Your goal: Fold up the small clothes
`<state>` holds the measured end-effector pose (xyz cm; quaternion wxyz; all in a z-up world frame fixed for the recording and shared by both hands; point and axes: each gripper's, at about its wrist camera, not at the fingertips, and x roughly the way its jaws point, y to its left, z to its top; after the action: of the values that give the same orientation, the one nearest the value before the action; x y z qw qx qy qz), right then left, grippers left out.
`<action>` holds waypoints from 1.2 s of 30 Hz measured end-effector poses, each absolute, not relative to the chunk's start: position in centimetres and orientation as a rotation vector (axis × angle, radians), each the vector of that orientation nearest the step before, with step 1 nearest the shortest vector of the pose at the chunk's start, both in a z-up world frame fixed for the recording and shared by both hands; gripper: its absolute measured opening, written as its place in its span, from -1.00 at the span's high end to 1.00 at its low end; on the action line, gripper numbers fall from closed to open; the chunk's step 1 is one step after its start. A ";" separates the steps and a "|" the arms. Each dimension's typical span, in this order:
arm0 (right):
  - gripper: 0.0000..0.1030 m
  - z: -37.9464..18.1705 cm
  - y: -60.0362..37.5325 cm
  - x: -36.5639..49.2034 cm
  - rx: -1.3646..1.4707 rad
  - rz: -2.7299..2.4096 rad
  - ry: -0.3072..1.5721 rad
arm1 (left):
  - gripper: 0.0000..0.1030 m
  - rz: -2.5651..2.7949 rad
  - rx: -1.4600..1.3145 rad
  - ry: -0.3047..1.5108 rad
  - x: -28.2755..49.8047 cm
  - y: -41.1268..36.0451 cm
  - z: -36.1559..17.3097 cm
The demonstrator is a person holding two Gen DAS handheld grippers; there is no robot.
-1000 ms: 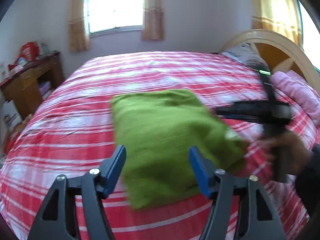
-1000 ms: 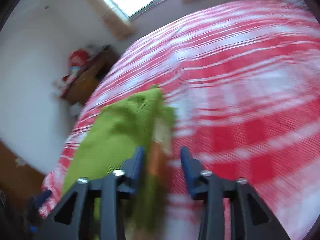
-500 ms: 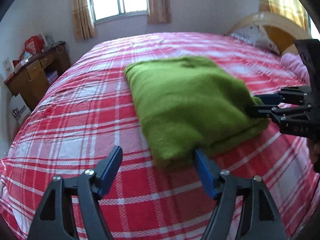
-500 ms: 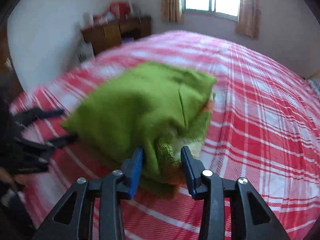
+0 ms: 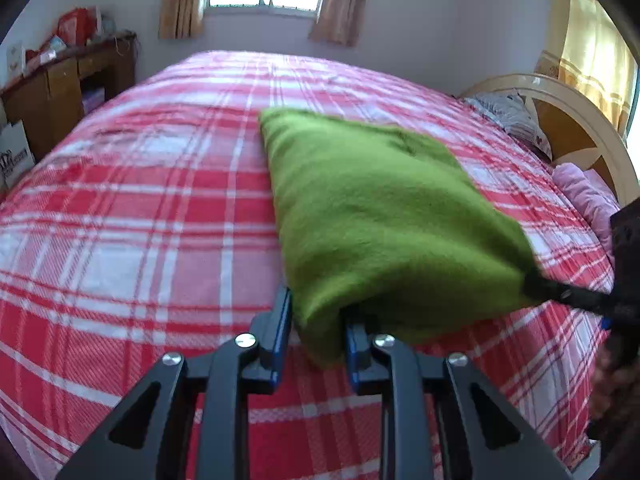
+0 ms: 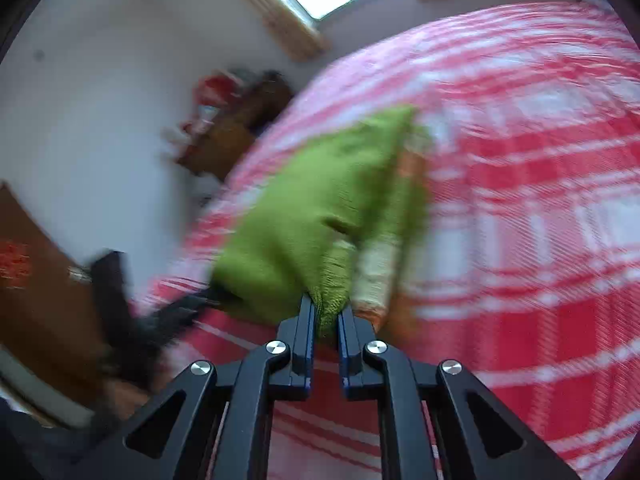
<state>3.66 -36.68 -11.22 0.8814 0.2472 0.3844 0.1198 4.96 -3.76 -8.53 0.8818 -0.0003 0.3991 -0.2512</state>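
Left wrist view, left gripper (image 5: pixel 316 332) angled downward, jaws closing on green garment (image 5: pixel 380 216), right gripper (image 6: pixel 326 322) jaws closing, pinching it.

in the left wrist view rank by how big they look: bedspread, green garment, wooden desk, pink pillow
Largest to smallest, as they look:
1. bedspread
2. green garment
3. wooden desk
4. pink pillow

The garment lies nearest the camera, and the desk and pillow are cut off at the edges, so true sizes stay unsure.

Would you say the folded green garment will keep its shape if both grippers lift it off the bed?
Probably not: the green garment looks soft and thick, so its middle should sag. The right gripper pinches only one corner as its jaws close, so the folded layers may slide apart. It seems light.
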 end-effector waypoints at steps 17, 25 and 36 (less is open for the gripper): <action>0.67 -6.9 -36.5 1.0 0.267 -0.057 0.666 | -0.13 -0.440 0.038 0.748 6.0 -0.2 -4.5; 0.67 -5.5 -31.1 7.7 0.136 0.014 0.621 | -0.13 -0.313 0.126 0.765 10.6 -7.5 -5.1; 0.36 -11.4 -35.2 11.9 0.333 0.003 0.764 | -0.13 -0.234 0.205 0.739 10.5 -9.3 -5.6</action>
<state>11.89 -35.21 -11.41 0.9145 0.1616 0.3710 0.0015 10.47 -9.34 -5.63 0.9207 0.1000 0.3596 -0.1139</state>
